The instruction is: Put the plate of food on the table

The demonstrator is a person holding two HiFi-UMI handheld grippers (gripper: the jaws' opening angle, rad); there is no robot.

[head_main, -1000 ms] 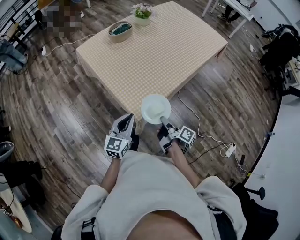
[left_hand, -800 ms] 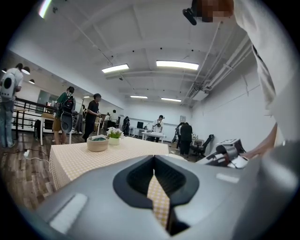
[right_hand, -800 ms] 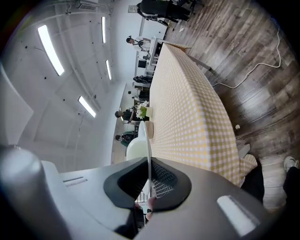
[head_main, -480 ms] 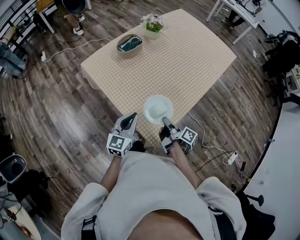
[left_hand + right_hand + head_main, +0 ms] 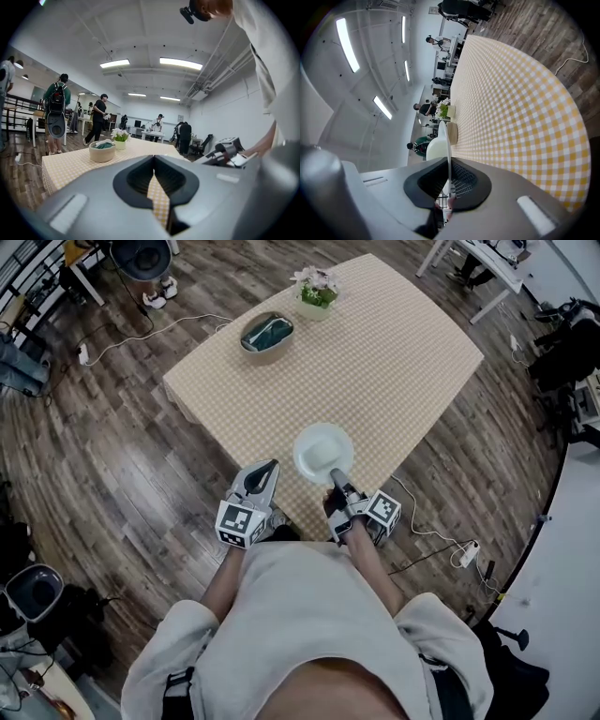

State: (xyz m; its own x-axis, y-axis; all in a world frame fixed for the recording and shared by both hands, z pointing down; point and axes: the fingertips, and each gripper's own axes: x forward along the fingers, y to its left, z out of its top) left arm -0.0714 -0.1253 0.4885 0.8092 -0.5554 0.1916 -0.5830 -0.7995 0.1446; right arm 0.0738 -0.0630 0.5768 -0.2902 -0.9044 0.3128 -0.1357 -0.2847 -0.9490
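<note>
A round white plate [image 5: 323, 450] hangs level over the near edge of the checked table [image 5: 403, 362]. My right gripper [image 5: 335, 480] is shut on the plate's near rim. In the right gripper view the plate [image 5: 443, 136] shows edge-on, with its rim pinched between the jaws of the right gripper [image 5: 449, 174]. What lies on the plate is pale and I cannot make it out. My left gripper [image 5: 265, 474] hovers left of the plate, apart from it, shut and holding nothing. In its own view the left gripper [image 5: 154, 174] points across the tablecloth.
A bowl holding something green [image 5: 266, 332] and a small flower pot [image 5: 318, 287] stand at the table's far side. A cable and power strip [image 5: 466, 553] lie on the wooden floor to the right. Several people [image 5: 99, 117] stand among desks beyond the table.
Both grippers and the plate have moved forward to the table. The plate hung in front of the table's edge and is now over its near edge. The grip is unchanged.
</note>
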